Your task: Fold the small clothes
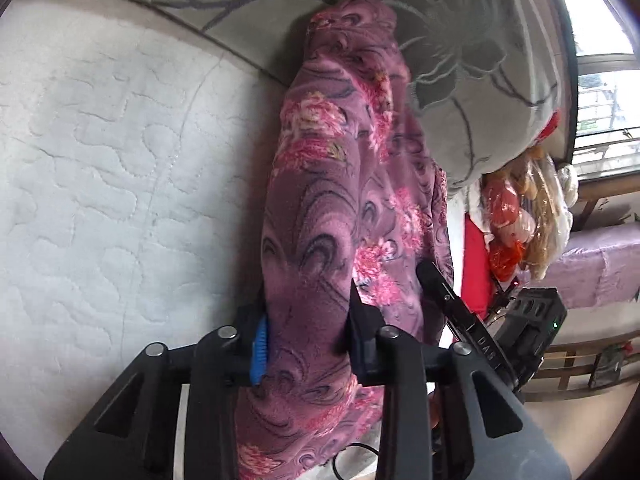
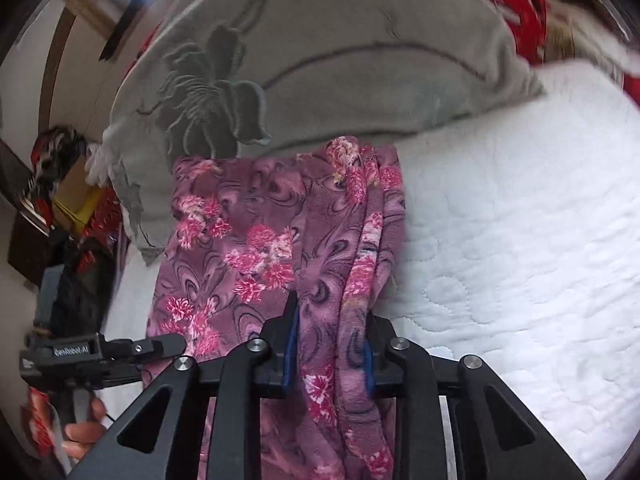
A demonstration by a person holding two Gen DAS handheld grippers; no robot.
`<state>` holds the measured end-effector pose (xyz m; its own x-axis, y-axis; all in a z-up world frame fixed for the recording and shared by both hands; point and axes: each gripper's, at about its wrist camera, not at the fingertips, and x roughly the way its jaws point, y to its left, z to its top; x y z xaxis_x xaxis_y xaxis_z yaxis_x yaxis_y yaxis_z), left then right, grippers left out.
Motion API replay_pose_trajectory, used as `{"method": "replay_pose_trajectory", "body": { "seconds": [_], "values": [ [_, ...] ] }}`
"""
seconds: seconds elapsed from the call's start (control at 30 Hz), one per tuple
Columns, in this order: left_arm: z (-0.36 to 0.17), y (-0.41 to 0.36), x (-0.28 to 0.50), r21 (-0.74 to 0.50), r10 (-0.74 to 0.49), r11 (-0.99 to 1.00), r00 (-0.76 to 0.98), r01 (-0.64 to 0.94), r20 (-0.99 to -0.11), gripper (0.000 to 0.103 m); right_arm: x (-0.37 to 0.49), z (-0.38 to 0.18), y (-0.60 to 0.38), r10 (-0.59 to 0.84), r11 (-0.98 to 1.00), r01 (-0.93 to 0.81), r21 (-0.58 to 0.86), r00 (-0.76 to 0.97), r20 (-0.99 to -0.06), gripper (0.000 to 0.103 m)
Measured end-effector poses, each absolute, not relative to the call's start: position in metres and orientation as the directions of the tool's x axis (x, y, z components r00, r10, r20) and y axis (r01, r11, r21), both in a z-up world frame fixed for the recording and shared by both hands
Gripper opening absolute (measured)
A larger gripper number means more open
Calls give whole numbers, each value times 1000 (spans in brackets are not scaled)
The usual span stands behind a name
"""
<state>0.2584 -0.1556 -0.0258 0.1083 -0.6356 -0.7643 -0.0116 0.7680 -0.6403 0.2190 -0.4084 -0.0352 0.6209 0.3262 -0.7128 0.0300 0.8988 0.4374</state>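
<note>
A purple fleece garment (image 1: 320, 200) with pink flowers lies bunched lengthwise on the white quilted mattress (image 1: 100, 160). In the left wrist view my left gripper (image 1: 307, 308) is shut on its near end, the pads pressing the cloth from both sides. A finger (image 1: 440, 288) of my right gripper shows just to the right, against the same cloth. In the right wrist view my right gripper (image 2: 331, 316) is shut on a gathered fold of the garment (image 2: 240, 240). The left gripper's finger (image 2: 160, 346) lies at the cloth's left edge, with a person's hand (image 2: 80, 436) below it.
A grey blanket (image 1: 460, 80) with a flower pattern lies heaped at the far end of the garment, also in the right wrist view as the blanket (image 2: 320, 60). Red and yellow bags (image 1: 508, 216) and a window (image 1: 600, 80) are beyond the bed. Boxes (image 2: 76, 196) stand beside the mattress (image 2: 520, 240).
</note>
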Motion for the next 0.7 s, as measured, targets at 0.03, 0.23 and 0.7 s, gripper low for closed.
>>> {"method": "replay_pose_trajectory", "body": {
  "seconds": [0.03,0.23,0.7],
  "values": [
    [-21,-156,256,-635,-630,773,114,-1,-768,28,216,-29,-402,305,912,23,409,628,-716,24],
    [19,-143,230,-611,-611,789,170,60,-773,27,184,5,-378,246,947,-13,321,674,-697,23],
    [38,-74,146,-559,-551,829,223,36,-804,27,120,14,-324,299,940,-73,334,652,-697,24]
  ]
}}
